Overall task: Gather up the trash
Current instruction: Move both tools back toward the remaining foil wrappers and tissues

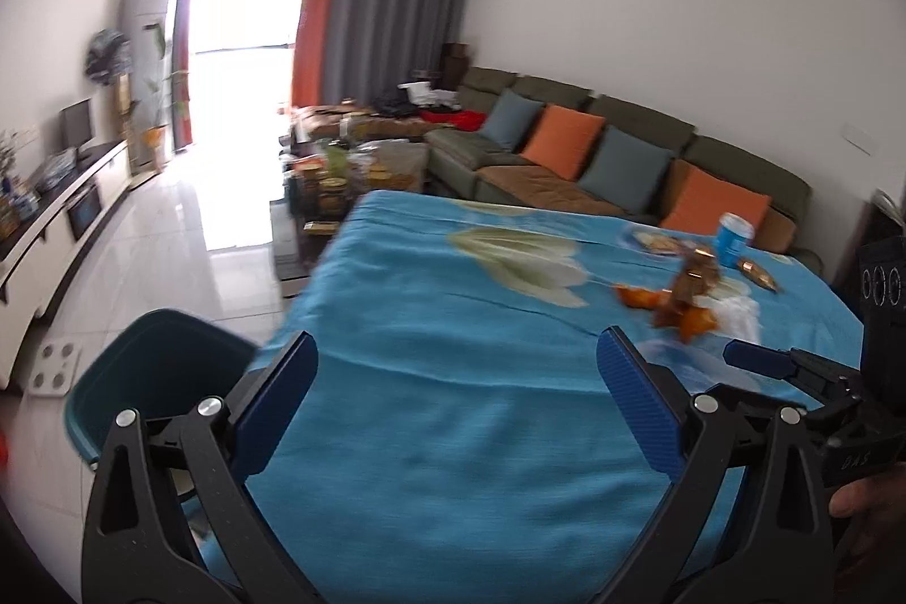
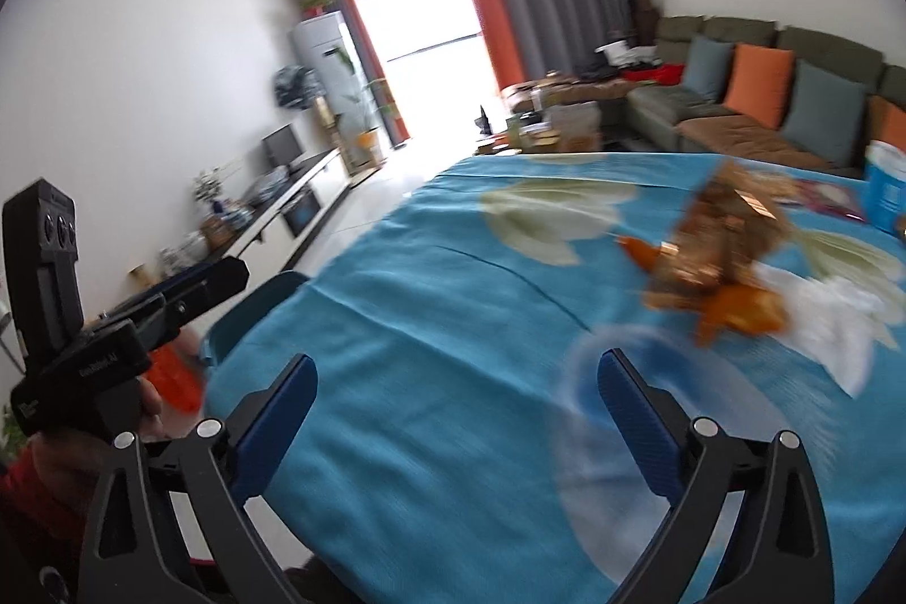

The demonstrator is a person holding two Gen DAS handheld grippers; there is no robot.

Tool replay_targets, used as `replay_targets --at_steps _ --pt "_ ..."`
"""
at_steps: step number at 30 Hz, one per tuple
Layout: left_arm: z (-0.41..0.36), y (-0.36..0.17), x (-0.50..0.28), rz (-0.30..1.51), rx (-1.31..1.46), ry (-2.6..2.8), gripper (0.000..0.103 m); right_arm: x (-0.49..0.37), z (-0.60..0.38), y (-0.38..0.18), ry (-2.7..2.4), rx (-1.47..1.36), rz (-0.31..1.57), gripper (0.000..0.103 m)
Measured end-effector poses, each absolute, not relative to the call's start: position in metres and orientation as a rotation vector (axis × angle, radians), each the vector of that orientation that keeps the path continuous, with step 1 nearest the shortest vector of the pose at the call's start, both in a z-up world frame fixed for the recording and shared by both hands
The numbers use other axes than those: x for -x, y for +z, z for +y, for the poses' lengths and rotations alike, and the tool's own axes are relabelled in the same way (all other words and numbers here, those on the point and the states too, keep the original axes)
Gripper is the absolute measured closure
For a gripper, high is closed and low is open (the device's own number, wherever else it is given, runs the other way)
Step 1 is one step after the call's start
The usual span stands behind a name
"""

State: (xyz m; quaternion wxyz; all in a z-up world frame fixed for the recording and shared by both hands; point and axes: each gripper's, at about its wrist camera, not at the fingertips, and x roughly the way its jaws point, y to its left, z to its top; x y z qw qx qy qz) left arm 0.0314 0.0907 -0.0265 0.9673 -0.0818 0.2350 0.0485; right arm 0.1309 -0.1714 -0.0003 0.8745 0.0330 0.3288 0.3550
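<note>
Nearest in the left wrist view, the left tongs stand wide apart with nothing between the blue pads, over the blue cloth that covers the table. In the right wrist view the right tongs are likewise spread and hold nothing, above the same cloth. From the left tongs, a teal bin sits at about 9 o'clock, down beside the table edge; in the right view it shows as a teal rim at about 10 o'clock. The trash lies farther out: a heap of orange peel with a crumpled brown wrapper on top, at about 2 o'clock from the left tongs and well apart from them. From the right tongs the peel is at about 1 o'clock, near but not touching, the wrapper rising above it and tilted, its long axis running from lower left to upper right. A white tissue lies just beside the peel at 3 o'clock. Motion blur hides finer detail. Beyond stands a blue cup, upright, at the far right. A sofa with orange and grey cushions lines the far wall.
</note>
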Motion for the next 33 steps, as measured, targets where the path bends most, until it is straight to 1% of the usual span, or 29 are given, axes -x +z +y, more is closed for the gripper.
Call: replay_targets --at_steps 12,17,33 --pt "0.035 -0.033 -0.04 0.503 0.12 -0.079 0.006 -0.112 -0.237 -0.016 0.56 -0.164 0.677 0.007" --pt "0.015 -0.036 -0.043 0.508 0.093 -0.145 0.006 -0.105 -0.255 -0.01 0.508 -0.181 0.651 0.007" --pt "-0.005 -0.029 -0.057 0.49 0.043 -0.233 0.006 -0.1 -0.28 0.001 0.377 -0.208 0.612 0.007"
